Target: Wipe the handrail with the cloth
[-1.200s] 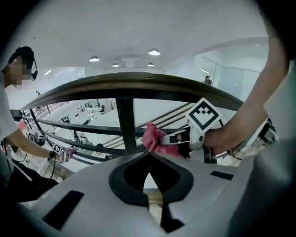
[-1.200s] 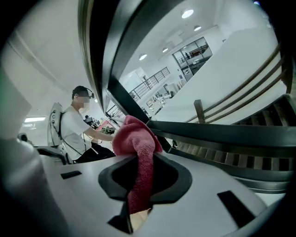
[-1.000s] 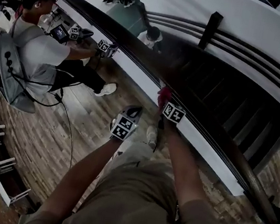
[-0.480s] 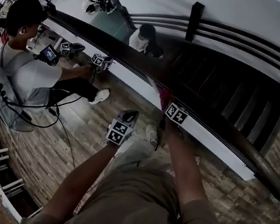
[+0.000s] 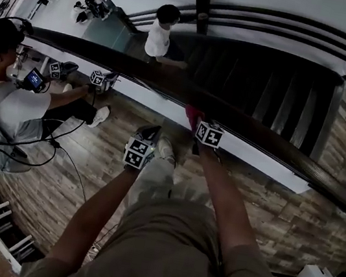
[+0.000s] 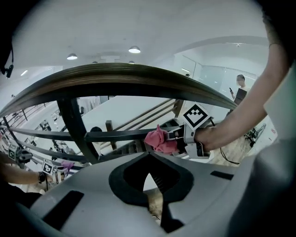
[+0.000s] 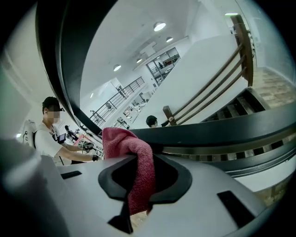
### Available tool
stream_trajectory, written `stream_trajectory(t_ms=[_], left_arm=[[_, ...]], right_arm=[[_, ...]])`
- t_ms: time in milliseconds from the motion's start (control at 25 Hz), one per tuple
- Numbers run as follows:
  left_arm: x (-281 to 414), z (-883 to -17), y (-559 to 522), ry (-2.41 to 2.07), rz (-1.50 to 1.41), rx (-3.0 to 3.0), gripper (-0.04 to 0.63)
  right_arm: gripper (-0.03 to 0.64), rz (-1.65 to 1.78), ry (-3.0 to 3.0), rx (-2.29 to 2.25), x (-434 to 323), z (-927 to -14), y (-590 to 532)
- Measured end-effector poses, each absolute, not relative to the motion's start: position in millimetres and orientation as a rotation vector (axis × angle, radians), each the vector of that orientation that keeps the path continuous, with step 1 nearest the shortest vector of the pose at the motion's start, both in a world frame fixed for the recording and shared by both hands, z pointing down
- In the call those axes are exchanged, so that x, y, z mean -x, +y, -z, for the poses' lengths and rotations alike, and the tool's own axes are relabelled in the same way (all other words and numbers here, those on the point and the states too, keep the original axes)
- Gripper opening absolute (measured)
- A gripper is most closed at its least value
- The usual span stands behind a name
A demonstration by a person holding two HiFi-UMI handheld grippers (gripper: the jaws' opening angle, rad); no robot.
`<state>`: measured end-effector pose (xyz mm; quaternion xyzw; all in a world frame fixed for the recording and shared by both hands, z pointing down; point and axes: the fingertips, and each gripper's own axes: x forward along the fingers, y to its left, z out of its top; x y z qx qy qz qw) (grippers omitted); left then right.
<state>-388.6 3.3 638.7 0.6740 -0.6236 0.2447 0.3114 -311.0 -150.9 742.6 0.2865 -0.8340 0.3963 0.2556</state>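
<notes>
- The cloth (image 7: 134,152), a red terry rag, is clamped between the jaws of your right gripper (image 7: 138,185). Its bunched end stands just beyond the tips.
- In the head view that bunch lies against the near side of the dark wooden handrail (image 5: 138,69), directly ahead of the tool. Contact looks probable but is not certain.
- Your left gripper (image 6: 150,185) hangs beside and below the right one, clear of the rail. Its jaws are together on nothing.
- Step in hand, by my judgement: a wiping stroke along the rail.
- The next move calls for sliding the right tool along the rail's curve with the bunch pressed on.
- Another person (image 5: 8,100) works at the rail, well off to the left of your tools.
</notes>
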Motion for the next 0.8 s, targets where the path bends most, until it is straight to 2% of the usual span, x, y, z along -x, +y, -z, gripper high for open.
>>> stream_trajectory(t_ms=[200, 480, 800], left_arm=[[313.6, -631.0, -25.5, -1.681, -0.651, -1.73, 0.015], [237.4, -607.6, -35.7, -1.752, -0.608, -1.638, 0.015], [154.1, -606.8, -52.7, -1.632, -0.652, -1.759, 0.015]], right_arm=[[0.072, -1.172, -2.279, -0.768, 259.2, -725.7, -170.5], [0.072, -1.105, -2.29, -0.671, 198.5, -712.5, -188.5], [0.072, -1.142, -2.242, -0.829, 97.6, -722.2, -208.4]])
